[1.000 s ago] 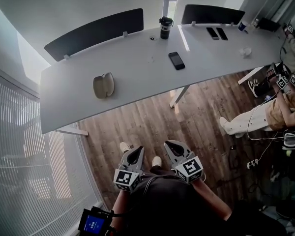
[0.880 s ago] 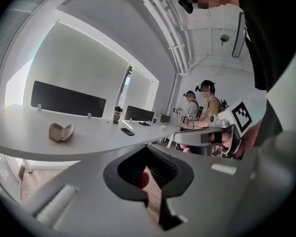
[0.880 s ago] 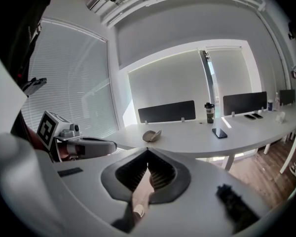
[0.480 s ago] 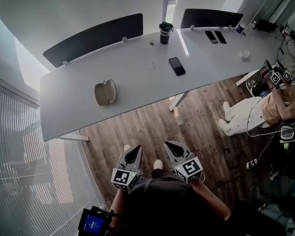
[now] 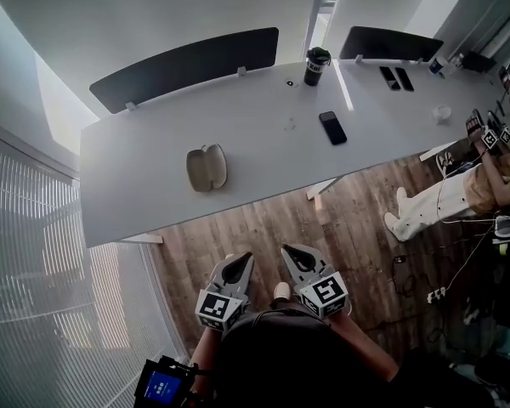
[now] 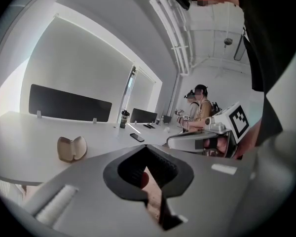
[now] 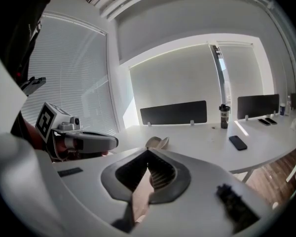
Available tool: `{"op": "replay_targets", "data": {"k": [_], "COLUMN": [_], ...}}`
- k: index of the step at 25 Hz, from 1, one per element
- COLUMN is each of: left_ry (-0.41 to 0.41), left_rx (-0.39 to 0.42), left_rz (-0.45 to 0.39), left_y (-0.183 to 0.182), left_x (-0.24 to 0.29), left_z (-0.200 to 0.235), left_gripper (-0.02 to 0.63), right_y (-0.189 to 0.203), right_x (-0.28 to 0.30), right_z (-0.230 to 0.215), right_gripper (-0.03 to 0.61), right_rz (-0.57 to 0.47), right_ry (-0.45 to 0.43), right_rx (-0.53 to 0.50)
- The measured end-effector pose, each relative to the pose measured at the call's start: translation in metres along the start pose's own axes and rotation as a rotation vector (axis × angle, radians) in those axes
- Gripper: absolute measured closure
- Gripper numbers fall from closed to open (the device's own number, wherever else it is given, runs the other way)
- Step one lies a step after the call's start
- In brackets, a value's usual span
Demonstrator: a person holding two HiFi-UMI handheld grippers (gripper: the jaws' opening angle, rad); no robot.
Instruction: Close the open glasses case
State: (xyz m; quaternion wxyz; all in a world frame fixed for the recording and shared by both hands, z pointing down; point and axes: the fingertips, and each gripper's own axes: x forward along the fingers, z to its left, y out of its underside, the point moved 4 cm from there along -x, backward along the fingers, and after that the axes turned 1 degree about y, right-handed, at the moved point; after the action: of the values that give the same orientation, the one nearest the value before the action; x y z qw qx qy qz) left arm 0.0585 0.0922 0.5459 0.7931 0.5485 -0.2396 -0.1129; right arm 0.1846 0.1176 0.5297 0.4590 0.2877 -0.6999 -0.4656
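Note:
An open beige glasses case (image 5: 206,167) lies on the long white table (image 5: 136,177), with both of its halves facing up. It also shows in the left gripper view as the case (image 6: 71,148) and in the right gripper view as the case (image 7: 157,142). My left gripper (image 5: 239,258) and right gripper (image 5: 287,249) are held side by side close to my body. They hang over the wooden floor, well short of the table edge and far from the case. Both are shut with nothing between the jaws.
On the table stand a black tumbler (image 5: 315,66), a dark phone (image 5: 332,127), two more phones (image 5: 397,78) and a small white cup (image 5: 443,112). Black divider panels (image 5: 187,75) line the far edge. A seated person (image 5: 484,185) with grippers is at the right.
The table and case have shifted right and slightly down in the head view, as the camera moved. Both grippers stay shut and held in the same place.

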Motion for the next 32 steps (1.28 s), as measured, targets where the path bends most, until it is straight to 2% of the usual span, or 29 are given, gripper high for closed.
{"op": "replay_targets", "data": {"k": [2, 5, 10, 14, 17, 20, 23, 27, 32], "left_ry": [-0.017, -0.052, -0.093, -0.129, -0.145, -0.167, -0.195, -0.17, -0.105], "left_rx": [-0.032, -0.016, -0.054, -0.041, 0.003, -0.025, -0.03, -0.039, -0.068], "left_rz": [-0.021, -0.03, -0.082, -0.091, -0.111, -0.122, -0.101, -0.137, -0.084], "left_y": [-0.012, -0.019, -0.04, -0.052, -0.056, -0.074, -0.072, -0.075, -0.059], "left_x": [-0.004, -0.009, -0.028, -0.039, -0.052, -0.061, -0.069, -0.068, -0.063], "left_z": [0.022, 0.055, 0.103, 0.138, 0.164, 0.183, 0.196, 0.203, 0.192], "left_gripper": [0.607, 0.607, 0.607, 0.607, 0.607, 0.607, 0.607, 0.607, 0.607], "right_y": [-0.006, -0.018, -0.038, -0.046, -0.056, -0.06, -0.063, -0.067, -0.06], "right_x": [0.02, 0.051, 0.102, 0.138, 0.16, 0.174, 0.183, 0.188, 0.182], "right_z": [0.005, 0.013, 0.029, 0.043, 0.055, 0.062, 0.069, 0.077, 0.091], "right_gripper": [0.574, 0.574, 0.574, 0.574, 0.574, 0.574, 0.574, 0.574, 0.574], "right_rz": [0.008, 0.016, 0.005, 0.009, -0.003, -0.002, 0.01, 0.024, 0.088], "right_ry": [-0.013, -0.039, -0.091, -0.124, -0.145, -0.142, -0.127, -0.101, -0.1], "right_rx": [-0.016, -0.041, -0.041, -0.06, -0.071, -0.076, -0.057, -0.045, -0.064]}}
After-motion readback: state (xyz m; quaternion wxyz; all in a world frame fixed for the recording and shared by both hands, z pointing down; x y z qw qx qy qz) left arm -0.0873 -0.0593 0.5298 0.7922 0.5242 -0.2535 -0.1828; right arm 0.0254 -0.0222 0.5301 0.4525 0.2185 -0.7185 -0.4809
